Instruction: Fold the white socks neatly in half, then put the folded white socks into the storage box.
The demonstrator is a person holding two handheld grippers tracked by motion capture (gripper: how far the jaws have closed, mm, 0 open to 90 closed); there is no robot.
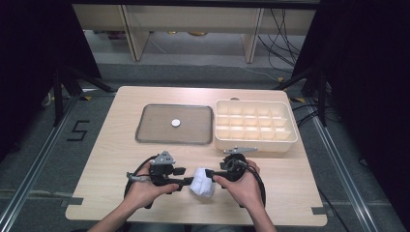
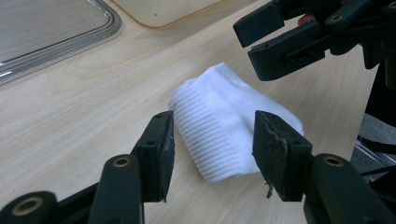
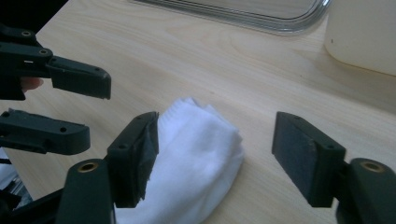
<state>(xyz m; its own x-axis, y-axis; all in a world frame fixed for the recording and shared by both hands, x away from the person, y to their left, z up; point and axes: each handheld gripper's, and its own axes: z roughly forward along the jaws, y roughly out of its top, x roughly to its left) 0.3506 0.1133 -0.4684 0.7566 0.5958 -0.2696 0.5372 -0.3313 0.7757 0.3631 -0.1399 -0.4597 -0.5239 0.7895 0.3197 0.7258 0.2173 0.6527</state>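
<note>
Both the left gripper and the right gripper stand wide open around the folded white sock on the table, gripping nothing.

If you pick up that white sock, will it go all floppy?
Probably. The sock is soft ribbed knit folded into a bundle, so it would likely sag and unfold. It looks light, and lying flat on the table it shouldn't roll.

I see bare bench left, right and near of my two grippers, with room to pass. Between them the folded white ribbed cloth blocks the gap. Farther off, the clear flat plastic tray and cream compartment box stand in the way.
</note>
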